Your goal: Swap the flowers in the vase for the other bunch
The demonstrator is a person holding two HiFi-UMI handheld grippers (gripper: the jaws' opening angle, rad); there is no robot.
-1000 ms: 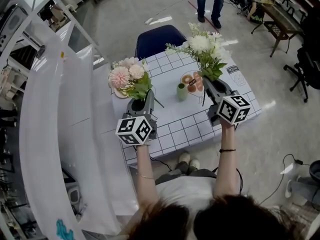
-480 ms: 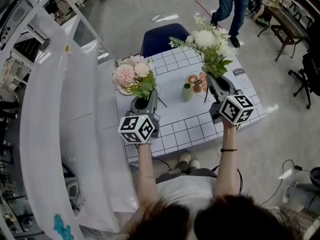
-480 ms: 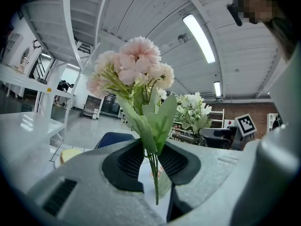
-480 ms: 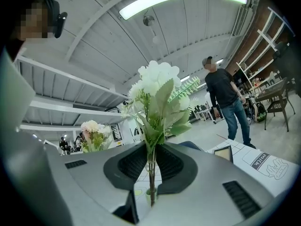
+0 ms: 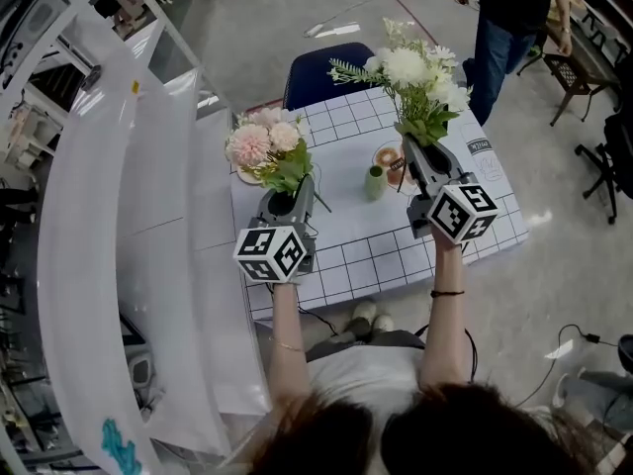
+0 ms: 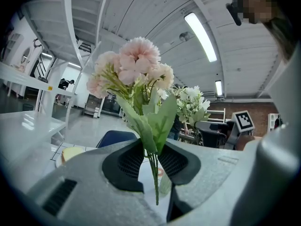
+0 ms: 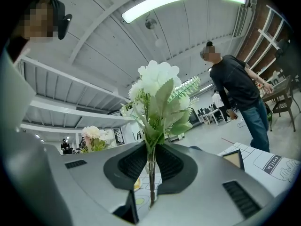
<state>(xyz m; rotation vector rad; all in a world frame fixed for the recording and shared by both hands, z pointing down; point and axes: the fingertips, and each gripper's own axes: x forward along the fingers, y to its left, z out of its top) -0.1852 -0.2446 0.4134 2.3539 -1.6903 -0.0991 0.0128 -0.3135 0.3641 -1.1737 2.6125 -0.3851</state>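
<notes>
My left gripper [image 5: 288, 188] is shut on the stems of a pink flower bunch [image 5: 261, 143], held upright above the table's left part; in the left gripper view the pink flowers [image 6: 136, 69] rise from between the pads [image 6: 123, 164]. My right gripper [image 5: 419, 154] is shut on the stems of a white flower bunch [image 5: 413, 79], upright over the table's right part; the white flowers [image 7: 157, 95] stand between its pads [image 7: 174, 166]. A small green vase [image 5: 375, 182] stands on the table between the two grippers, with nothing in it that I can see.
A white checked table [image 5: 366, 245] carries a plate of food [image 5: 391, 158] behind the vase and a yellow plate [image 5: 244, 175] at the left. A blue chair [image 5: 318, 75] stands behind it. A person [image 5: 509, 18] walks at the back right. A white counter [image 5: 129, 255] runs along the left.
The right gripper with the white bunch has risen a little. The left gripper has stayed where it was. The person in the background has walked to the right.
</notes>
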